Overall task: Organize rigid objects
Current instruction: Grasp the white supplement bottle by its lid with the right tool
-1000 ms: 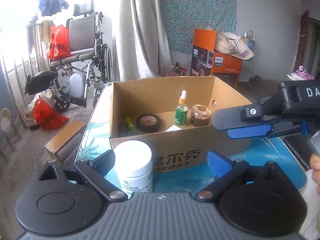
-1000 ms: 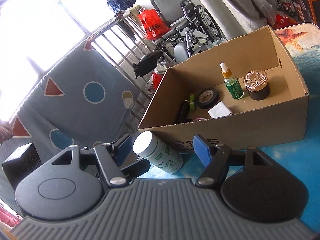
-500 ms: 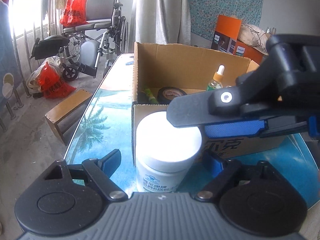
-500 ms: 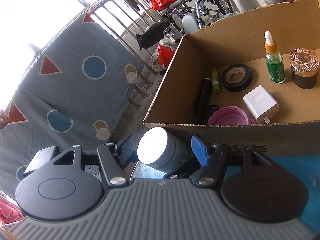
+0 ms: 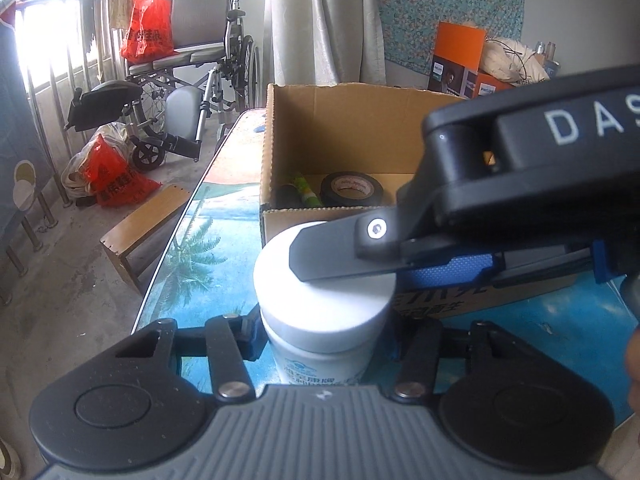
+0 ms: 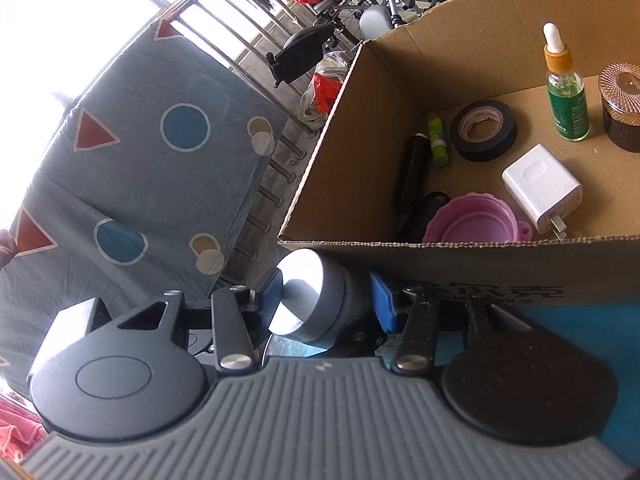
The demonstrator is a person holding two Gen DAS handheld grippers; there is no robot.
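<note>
Both grippers' jaws have just been closing. The left gripper [image 5: 326, 340] is now clamping the white jar [image 5: 324, 312], standing just near of the cardboard box [image 5: 344, 128], while the right gripper [image 6: 326, 296] is squeezing its cap, having swung in closer.

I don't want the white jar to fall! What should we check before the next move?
1. Left gripper fingers, which have just been closing, sit either side of the white jar body: ok.
2. Right gripper fingers, also just closing, have the lid between them: ok.
3. Both grips firm enough: cannot tell.
4. Jar upright on the table: ok.
5. Bare floor left in the cardboard box beside the white charger: ok.
</note>
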